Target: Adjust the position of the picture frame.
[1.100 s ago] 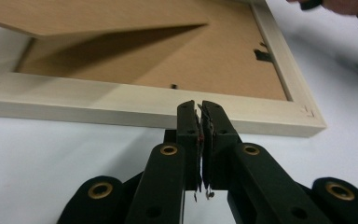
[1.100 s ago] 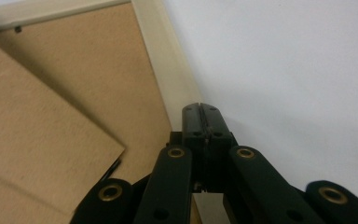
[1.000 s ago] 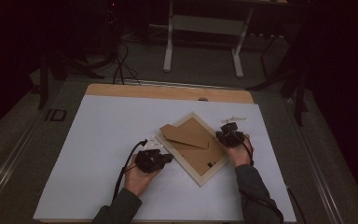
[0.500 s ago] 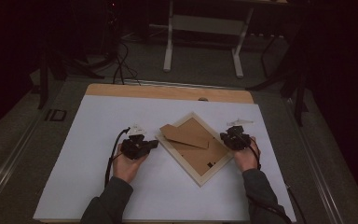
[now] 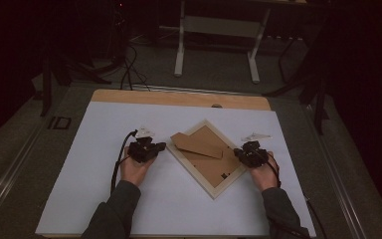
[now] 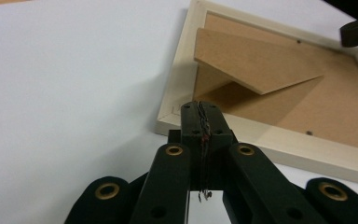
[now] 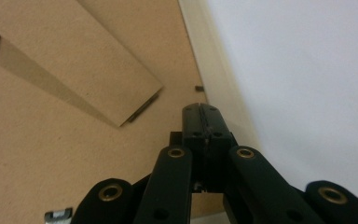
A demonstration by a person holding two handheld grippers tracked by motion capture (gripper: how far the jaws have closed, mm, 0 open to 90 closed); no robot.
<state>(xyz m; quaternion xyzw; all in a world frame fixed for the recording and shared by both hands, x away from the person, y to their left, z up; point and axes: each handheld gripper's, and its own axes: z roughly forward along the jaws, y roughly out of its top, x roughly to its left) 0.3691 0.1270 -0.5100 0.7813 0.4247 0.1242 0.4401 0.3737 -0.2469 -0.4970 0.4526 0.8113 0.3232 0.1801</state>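
Frame (image 6: 279,144) cut off at right in left gripper view, its front face hidden, small clips (image 7: 58,214) blurred

Picture frame (image 5: 206,158) lies face down, rotated diamond-wise, on the white sheet (image 5: 94,149); pale wood border, brown backing, stand flap (image 5: 197,144) raised.

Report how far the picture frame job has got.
Done: picture frame lies face down on the white sheet, stand flap raised. In hand: nothing; left hand-held gripper and right hand-held gripper are shut at opposite corners. Left: backing board remains inside the frame.
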